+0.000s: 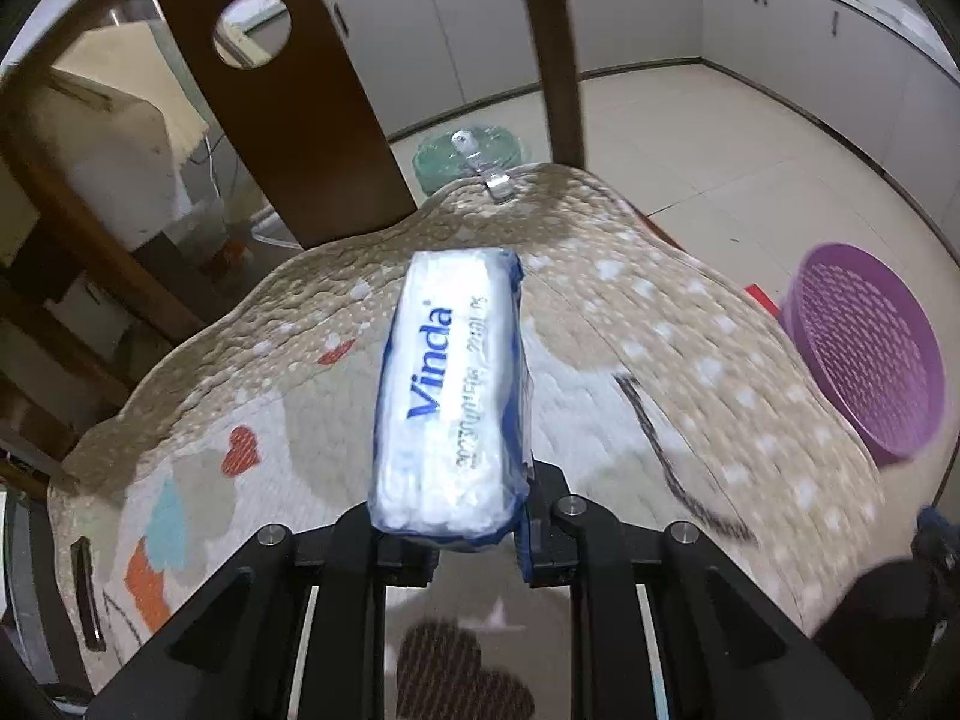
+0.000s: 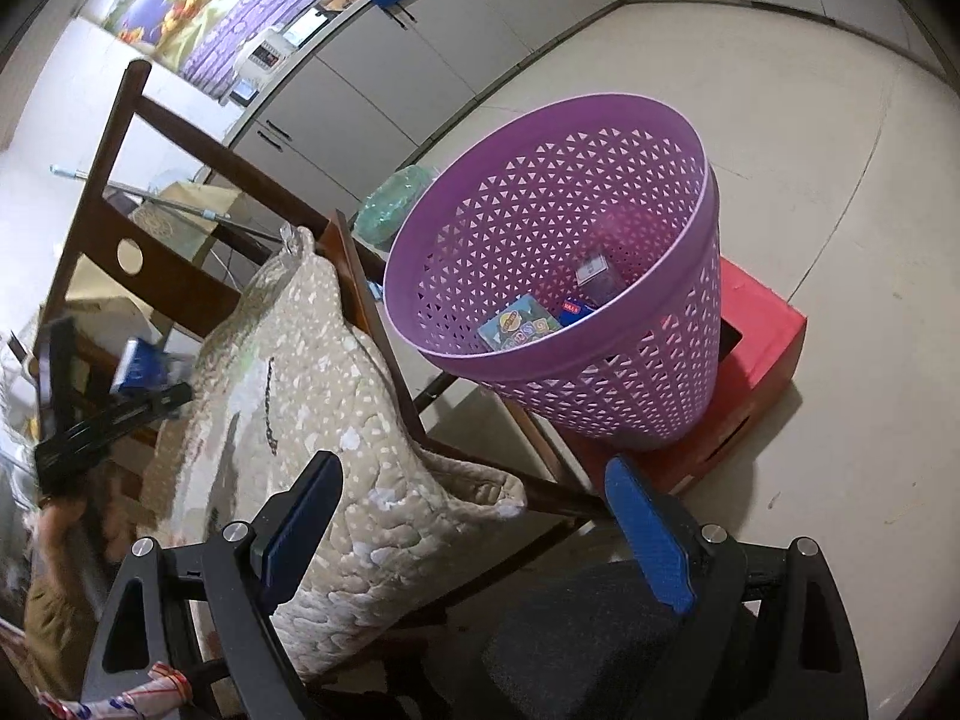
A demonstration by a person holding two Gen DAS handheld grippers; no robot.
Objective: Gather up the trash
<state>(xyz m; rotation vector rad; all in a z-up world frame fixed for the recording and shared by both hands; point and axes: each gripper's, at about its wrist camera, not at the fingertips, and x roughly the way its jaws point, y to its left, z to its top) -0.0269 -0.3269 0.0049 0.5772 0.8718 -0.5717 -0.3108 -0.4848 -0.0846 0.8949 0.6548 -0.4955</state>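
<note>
Holding: my left gripper [image 1: 456, 540] was clamped on the Vinda tissue pack [image 1: 451, 396], above the chair cushion [image 1: 690, 324].
Right gripper [image 2: 480, 534]: spread wide, empty.
Done: small packets already lay in the purple basket [image 2: 690, 150].
Left: dropping the pack there.

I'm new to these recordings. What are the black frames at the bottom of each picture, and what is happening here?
There is no robot: a person holds a two-finger gripper in each hand, with a camera looking along its fingers. The left gripper is shut on a Vinda tissue pack, above a quilted cushion on a wooden chair. The right gripper is open and empty, facing the purple basket, which stands on a red box and already holds a few small packets.
</note>
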